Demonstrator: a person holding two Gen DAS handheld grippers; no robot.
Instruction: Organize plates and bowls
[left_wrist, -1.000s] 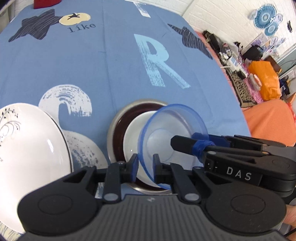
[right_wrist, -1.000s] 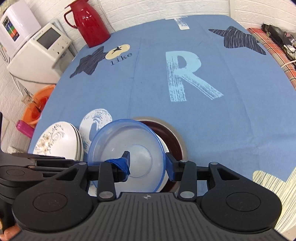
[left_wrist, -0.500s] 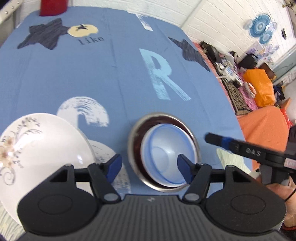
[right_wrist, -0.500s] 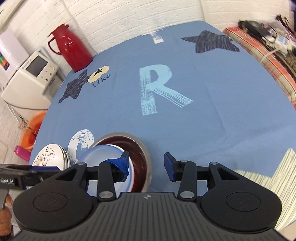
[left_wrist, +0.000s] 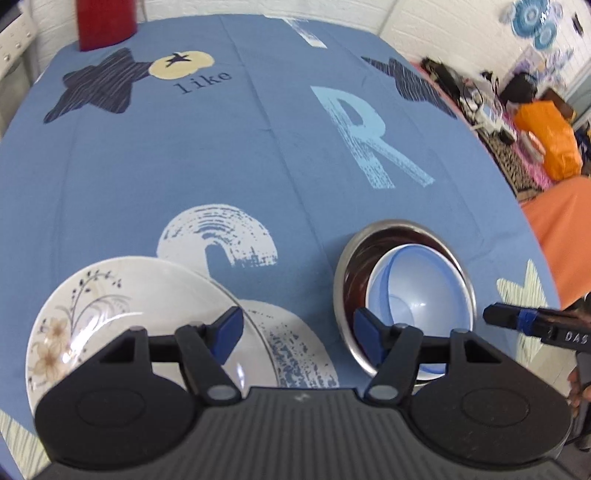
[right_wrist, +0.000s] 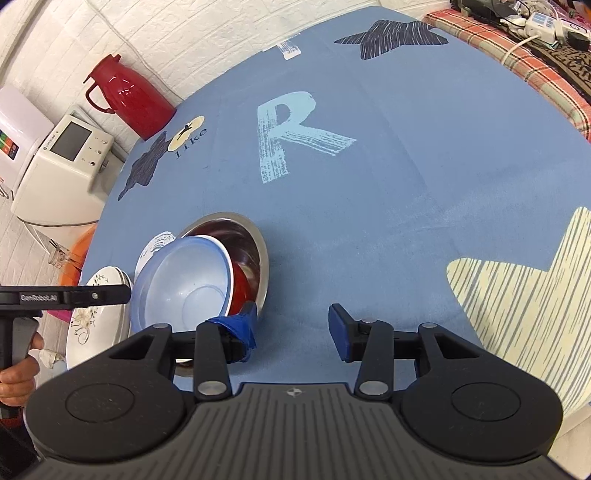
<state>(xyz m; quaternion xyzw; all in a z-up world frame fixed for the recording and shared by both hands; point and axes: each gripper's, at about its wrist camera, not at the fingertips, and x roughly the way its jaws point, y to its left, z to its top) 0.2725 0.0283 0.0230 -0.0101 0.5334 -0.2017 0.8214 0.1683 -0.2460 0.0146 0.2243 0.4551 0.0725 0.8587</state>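
A translucent blue bowl (left_wrist: 417, 284) (right_wrist: 184, 280) rests nested in a steel bowl (left_wrist: 399, 230) (right_wrist: 255, 240) with a dark red inside, near the table's front edge. To its left lies a white plate with a flower print (left_wrist: 122, 302) (right_wrist: 92, 325). My left gripper (left_wrist: 297, 332) hovers open above the cloth between plate and bowls, holding nothing. My right gripper (right_wrist: 291, 325) is open too, over bare blue cloth just right of the steel bowl; its finger (left_wrist: 517, 319) pokes in from the right in the left wrist view.
A blue printed tablecloth (right_wrist: 369, 177) covers the round table. A red thermos (right_wrist: 125, 98) stands at the far edge, a white appliance (right_wrist: 59, 166) beside the table. An orange basin (right_wrist: 79, 254) sits on the floor. Clutter and an orange bag (left_wrist: 550, 136) lie off to the right.
Both grippers let go of the blue bowl, which now sits in the steel bowl. Both opened and drew back, the left one shifting left toward the plate, the right one moving right.
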